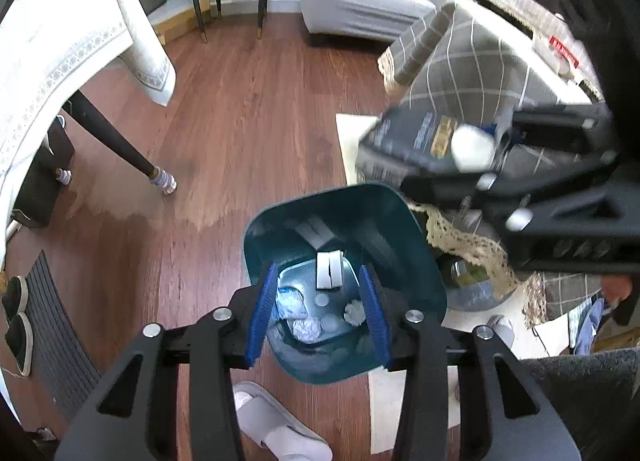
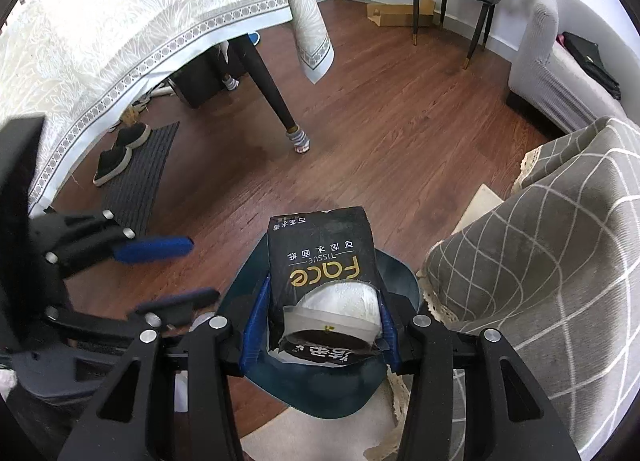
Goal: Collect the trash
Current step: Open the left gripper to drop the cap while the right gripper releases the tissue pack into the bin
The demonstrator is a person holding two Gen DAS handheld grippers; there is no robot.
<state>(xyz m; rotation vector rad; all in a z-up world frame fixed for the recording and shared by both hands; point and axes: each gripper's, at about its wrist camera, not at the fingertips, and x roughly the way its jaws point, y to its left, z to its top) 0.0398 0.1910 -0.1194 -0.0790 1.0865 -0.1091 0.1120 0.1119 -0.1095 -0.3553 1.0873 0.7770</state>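
Left wrist view first: we're looking straight down between the left gripper point(image 1: 318, 313), and its blue pads are standing apart with nothing pinched between them. Right under that gap we're seeing the teal trash bin point(image 1: 416, 237) on the wood floor point(image 1: 248, 133), with crumpled tissue point(image 1: 306, 329), a small white box point(image 1: 330, 269) and a few other scraps lying at the bottom. Off to the upper right, the right gripper point(image 1: 492, 157) is coming in blurry, carrying the black tissue pack point(image 1: 416, 137) above and just beside the bin's rim, next to the grey checked sofa cover point(image 1: 480, 61).

Right wrist view: here we're getting the tissue pack point(image 2: 324, 257) up close. It's sitting lengthwise between the right gripper point(image 2: 320, 325) pads, both blue pads pressing on its sides near the torn-open end, where white tissue is showing. The far end of the pack is sticking out past the fingertips. The bin point(image 2: 396, 273) is directly below it, mostly hidden by the pack. On the left, we're seeing the left gripper point(image 2: 168, 273) sideways, fingers spread and empty, hanging over the floor point(image 2: 400, 121) beside the bin.
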